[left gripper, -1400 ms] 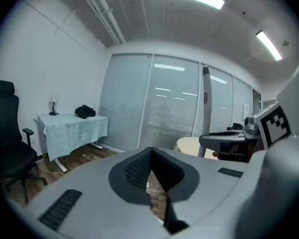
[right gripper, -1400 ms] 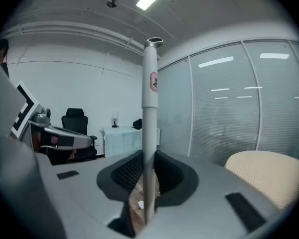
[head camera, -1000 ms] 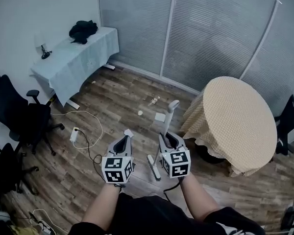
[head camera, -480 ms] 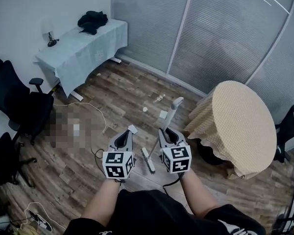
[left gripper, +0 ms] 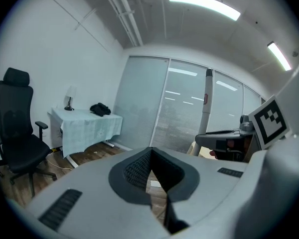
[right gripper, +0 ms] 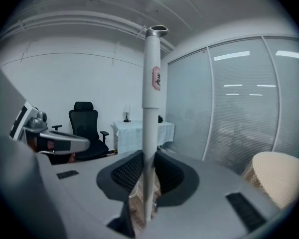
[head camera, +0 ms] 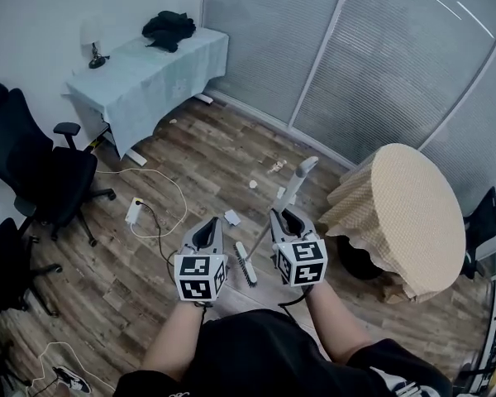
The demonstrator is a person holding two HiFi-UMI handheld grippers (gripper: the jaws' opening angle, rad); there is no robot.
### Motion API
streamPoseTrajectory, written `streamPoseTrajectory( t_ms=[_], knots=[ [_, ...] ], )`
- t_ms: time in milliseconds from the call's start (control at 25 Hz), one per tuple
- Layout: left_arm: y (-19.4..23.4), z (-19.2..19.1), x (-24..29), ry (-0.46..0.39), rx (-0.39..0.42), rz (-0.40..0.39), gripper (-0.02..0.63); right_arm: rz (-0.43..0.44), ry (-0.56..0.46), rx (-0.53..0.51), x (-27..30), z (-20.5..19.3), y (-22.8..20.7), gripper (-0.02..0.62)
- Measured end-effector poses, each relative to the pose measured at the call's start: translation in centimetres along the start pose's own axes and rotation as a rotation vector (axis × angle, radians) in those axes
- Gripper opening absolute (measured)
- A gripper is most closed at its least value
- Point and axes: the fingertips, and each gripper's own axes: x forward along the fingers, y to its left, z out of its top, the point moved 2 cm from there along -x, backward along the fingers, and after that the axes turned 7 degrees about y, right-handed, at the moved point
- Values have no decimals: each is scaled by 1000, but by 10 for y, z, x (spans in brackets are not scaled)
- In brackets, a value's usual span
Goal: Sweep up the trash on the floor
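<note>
A white broom handle [head camera: 300, 176] slants down to a brush head [head camera: 245, 263] on the wood floor. My right gripper [head camera: 288, 218] is shut on that handle; in the right gripper view the handle [right gripper: 151, 103] stands upright between the dark pads of this gripper [right gripper: 148, 183]. My left gripper [head camera: 208, 231] hangs beside it on the left, shut with nothing in it, its pads [left gripper: 139, 171] meeting. Small pale scraps of trash [head camera: 253, 184] lie ahead on the floor, one [head camera: 231, 217] close to the left gripper's tip, another [head camera: 274, 166] near the glass wall.
A round table under a yellow cloth [head camera: 405, 213] stands to the right. At the far left is a desk with a pale cloth [head camera: 149, 73], black clothing on it. Black office chairs [head camera: 33, 172] and a power strip with cable [head camera: 135, 213] occupy the left. Glass partitions with blinds close the back.
The head view has swung, so the desk and the round table have slid rightward in the picture. The brush head has shifted a little left. Both grippers keep their hold and spacing.
</note>
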Motion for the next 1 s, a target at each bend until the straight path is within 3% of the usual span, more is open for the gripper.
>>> streamPoseTrajectory(
  t_ms=[520, 1000],
  knots=[
    [78, -20, -20, 20, -94, 30, -6, 136, 47, -153, 54, 16, 89, 92],
    [101, -4, 35, 32, -78, 98, -6, 227, 44, -141, 124, 20, 68, 87]
  ],
)
